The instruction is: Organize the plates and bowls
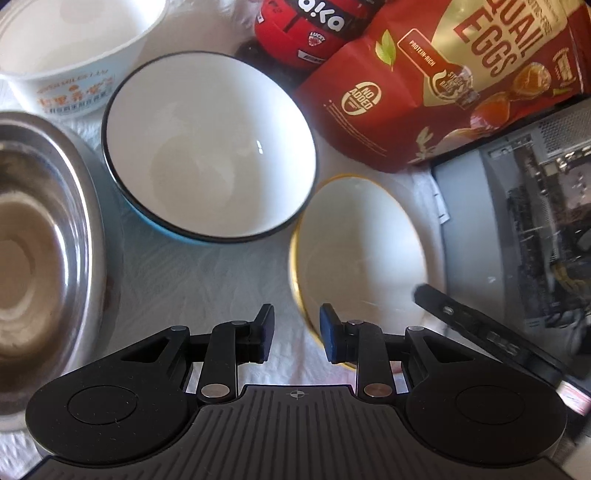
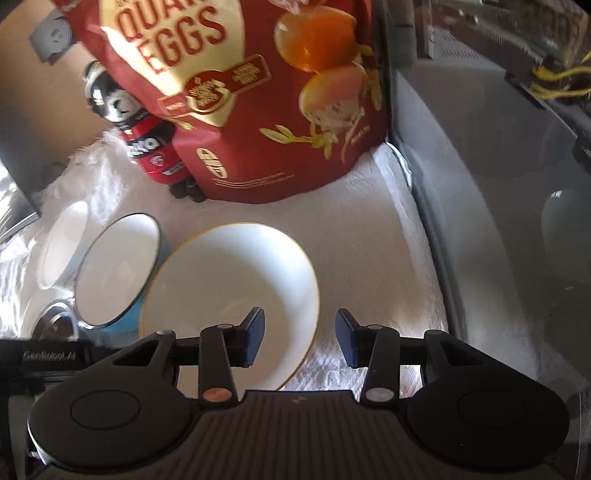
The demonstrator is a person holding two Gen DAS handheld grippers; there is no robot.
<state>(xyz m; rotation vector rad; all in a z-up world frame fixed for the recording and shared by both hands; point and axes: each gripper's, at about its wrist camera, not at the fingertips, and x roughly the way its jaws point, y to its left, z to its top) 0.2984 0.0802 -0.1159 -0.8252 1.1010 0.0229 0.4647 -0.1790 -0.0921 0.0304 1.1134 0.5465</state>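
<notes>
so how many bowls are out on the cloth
4: paper bowl far left, steel bowl near left, blue bowl centre, gold-rimmed bowl right. More may be out of frame.

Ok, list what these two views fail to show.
- Steel bowl: cut off by the left edge in the left wrist view.
- Gold-rimmed plate: near rim hidden behind the right gripper in the right wrist view.
- Printed white bowl: lettering too blurred to read, top cut off.

Three white bowls point(image 1: 210, 147) point(image 1: 360, 251) point(image 1: 70, 40), one steel bowl point(image 1: 33, 236), one quail-egg bag point(image 1: 443, 81), one red bottle point(image 1: 303, 33).
</notes>
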